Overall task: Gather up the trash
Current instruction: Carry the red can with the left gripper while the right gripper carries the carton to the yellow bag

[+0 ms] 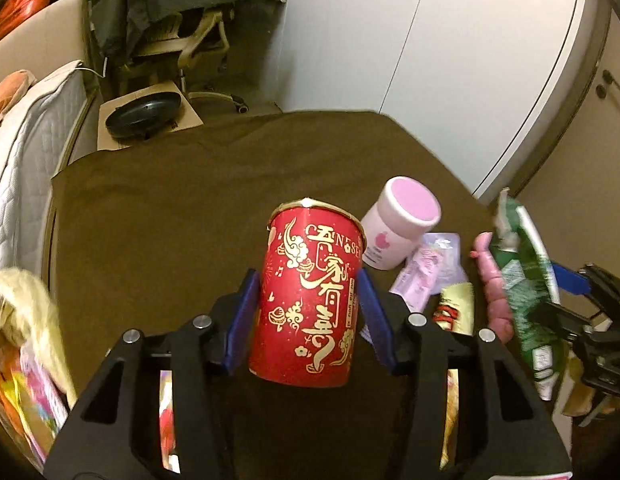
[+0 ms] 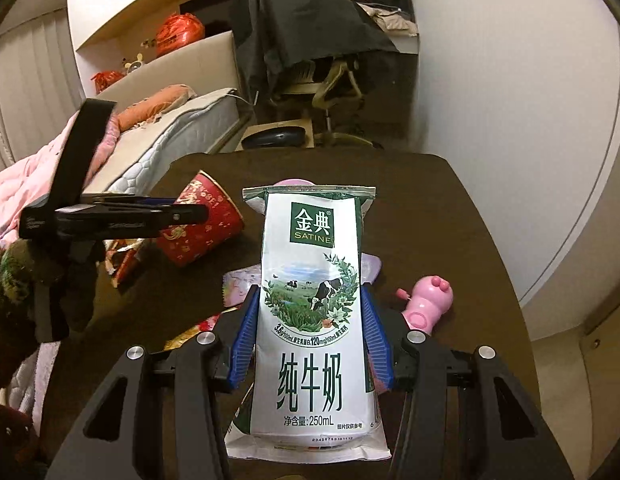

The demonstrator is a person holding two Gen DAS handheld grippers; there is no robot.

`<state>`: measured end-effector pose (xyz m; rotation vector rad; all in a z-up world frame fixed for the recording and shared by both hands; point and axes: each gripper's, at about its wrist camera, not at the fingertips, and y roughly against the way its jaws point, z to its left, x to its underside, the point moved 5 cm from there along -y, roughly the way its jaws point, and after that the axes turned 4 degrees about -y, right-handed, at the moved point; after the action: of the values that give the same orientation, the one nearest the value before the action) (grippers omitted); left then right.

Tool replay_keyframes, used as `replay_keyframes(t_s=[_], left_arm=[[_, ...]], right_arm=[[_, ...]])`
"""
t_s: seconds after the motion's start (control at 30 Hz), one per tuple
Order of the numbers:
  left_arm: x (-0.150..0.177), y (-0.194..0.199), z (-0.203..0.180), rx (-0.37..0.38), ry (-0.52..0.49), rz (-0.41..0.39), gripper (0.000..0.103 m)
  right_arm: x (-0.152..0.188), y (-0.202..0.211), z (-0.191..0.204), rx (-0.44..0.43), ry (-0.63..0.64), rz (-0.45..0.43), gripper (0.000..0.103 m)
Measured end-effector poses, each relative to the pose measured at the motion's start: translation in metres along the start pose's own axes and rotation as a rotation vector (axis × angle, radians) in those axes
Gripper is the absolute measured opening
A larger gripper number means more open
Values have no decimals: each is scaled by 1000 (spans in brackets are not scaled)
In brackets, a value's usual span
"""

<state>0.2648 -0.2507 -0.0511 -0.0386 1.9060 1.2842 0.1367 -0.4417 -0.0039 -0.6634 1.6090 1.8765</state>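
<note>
Pinching a red cup (image 1: 310, 296) between blue pads (image 1: 245, 316), the left tongs (image 1: 307, 312) hold it upright and tilted a little, both pads flat against its sides, above the brown table (image 1: 169, 208); in the right wrist view the same cup (image 2: 201, 224) leans over the table's left side with the left tongs (image 2: 121, 216) across it. The right tongs (image 2: 310, 340) clamp a white milk pouch (image 2: 312, 312), one blue pad (image 2: 245, 336) on each edge, the pouch standing upright between them over the middle of the table (image 2: 450, 220); from the left wrist it shows as a green and white blur (image 1: 526, 280) near the right edge, held by the right tongs (image 1: 570, 292).

Just beyond the cup stands a pink-lidded jar (image 1: 402, 224), toward the right edge; beside it lies a pale purple wrapper (image 1: 426, 272) and a yellow packet (image 1: 456, 308), partly hidden. A pink toy (image 2: 426, 300) lies near the right edge, just right of the pouch. More wrappers (image 2: 125, 260) lie under the cup at the left edge; what they are I cannot tell.
</note>
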Motion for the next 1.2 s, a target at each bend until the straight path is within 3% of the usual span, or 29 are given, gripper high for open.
replay_keyframes(t_s=[0.17,0.33,0.53,0.87,1.2], left_arm=[[16,55,5,-9,46,-104,48],[35,111,25,-78,101,-197,48],[62,160,63,-151,176,-247,48],[115,225,142,-266,321,-308,48],[170,236,200,-289,417,-263,48]], right_arm=[[-7,3,23,-30,23,-17,46],[-23,10,54,-59,68,-48,46],[-48,12,104,-92,137,-82,46],[-72,-8,206,-172,253,-67,46],[-68,-46,299,-256,340,7,46]])
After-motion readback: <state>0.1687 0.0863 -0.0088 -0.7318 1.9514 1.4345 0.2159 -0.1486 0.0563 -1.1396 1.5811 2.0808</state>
